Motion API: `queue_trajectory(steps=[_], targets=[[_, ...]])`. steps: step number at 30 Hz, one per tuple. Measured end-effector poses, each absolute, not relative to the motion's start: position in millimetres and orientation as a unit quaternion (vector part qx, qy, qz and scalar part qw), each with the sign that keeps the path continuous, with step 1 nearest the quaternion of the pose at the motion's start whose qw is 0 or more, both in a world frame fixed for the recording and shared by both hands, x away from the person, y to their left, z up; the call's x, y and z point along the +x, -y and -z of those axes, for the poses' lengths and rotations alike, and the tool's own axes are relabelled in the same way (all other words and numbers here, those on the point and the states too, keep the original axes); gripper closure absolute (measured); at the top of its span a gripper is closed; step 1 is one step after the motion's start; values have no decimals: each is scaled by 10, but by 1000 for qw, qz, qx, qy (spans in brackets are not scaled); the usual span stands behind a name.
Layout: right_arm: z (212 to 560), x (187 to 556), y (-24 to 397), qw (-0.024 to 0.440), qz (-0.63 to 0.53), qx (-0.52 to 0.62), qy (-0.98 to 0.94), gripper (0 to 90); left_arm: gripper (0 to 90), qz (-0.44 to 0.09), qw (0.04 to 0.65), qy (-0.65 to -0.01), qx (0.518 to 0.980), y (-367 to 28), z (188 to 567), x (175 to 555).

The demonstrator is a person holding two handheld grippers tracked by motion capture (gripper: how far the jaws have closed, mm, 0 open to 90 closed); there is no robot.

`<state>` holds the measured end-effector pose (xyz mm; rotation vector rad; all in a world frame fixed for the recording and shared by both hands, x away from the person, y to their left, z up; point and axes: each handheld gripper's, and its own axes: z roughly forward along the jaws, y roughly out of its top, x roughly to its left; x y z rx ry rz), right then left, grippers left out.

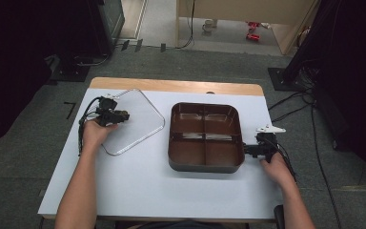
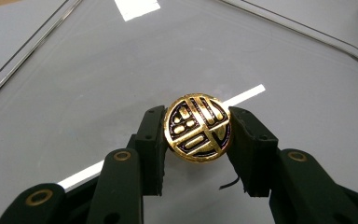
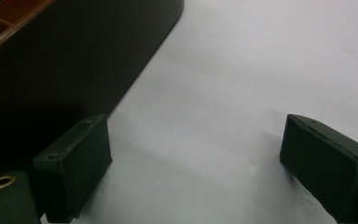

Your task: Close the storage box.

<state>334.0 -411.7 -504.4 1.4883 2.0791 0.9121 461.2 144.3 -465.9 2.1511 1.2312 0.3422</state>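
The left gripper (image 2: 198,135) holds the round gold-and-black knob (image 2: 197,134) of the clear lid (image 1: 132,121); its two black fingers (image 2: 151,140) press on the knob from both sides, so the knob sits tight between them. The lid is a transparent plate with rounded corners and a thin rim, and it lies flat on the white counter (image 1: 138,181), to the left of the brown tray (image 1: 205,164) and a little apart from it. In the high view the left gripper (image 1: 119,115) stands over the left half of the lid, and the person's left hand (image 1: 95,133) is at the lid's left edge. The tray has a dark outer wall and four compartments, divided by a cross in the middle. The right gripper (image 1: 248,150) is just beside the tray's right wall, near its front corner, with the right hand (image 1: 276,167) behind it. In the right gripper view the right gripper (image 3: 193,163) has its fingers (image 3: 77,158) wide apart, with bare counter between them; one finger is very near the tray's dark wall (image 3: 74,70), but I cannot tell if it touches.
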Motion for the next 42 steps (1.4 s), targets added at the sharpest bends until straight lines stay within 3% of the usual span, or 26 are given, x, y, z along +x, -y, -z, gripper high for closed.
queue_trajectory(steps=[19, 42], targets=[[5044, 3340, 4117, 212, -328, 536, -749, 82, 595, -111, 336, -471, 808, -1431, 4347, 4502], [5044, 3340, 4118, 212, -328, 536, -749, 82, 595, -114, 388, -424, 810, -1317, 3753, 4221]])
